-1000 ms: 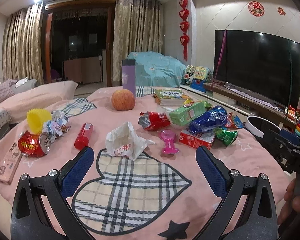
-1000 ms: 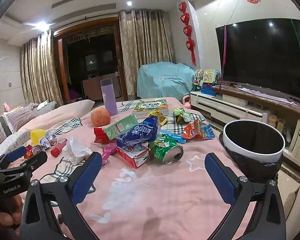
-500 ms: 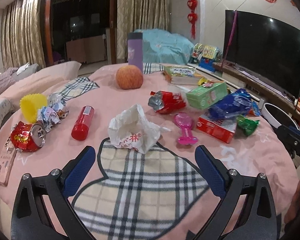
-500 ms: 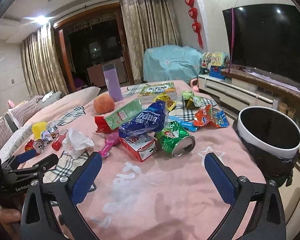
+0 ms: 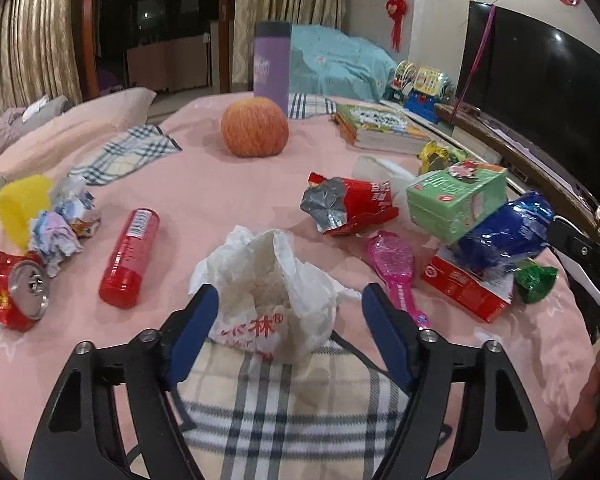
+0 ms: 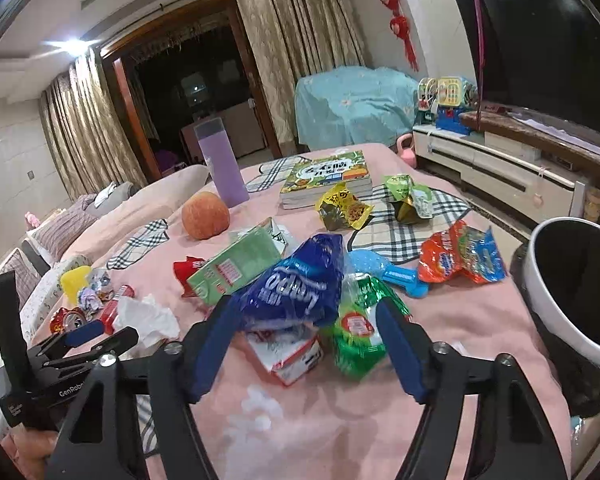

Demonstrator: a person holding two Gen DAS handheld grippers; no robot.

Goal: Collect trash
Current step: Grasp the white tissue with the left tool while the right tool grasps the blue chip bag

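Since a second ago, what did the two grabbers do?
Both came closer to the trash. The left gripper now straddles the white crumpled bag, jaws closing. The right gripper reached the blue snack bag, jaws closing around it. Nothing is lifted yet; everything else stayed put.

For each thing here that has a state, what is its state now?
Left gripper: closing around the crumpled white paper bag, not yet gripping.
Right gripper: closing around the blue foil snack bag.
Crushed red can: lying on its side.
White-rimmed black bin: open.
Red foil packet: torn open.
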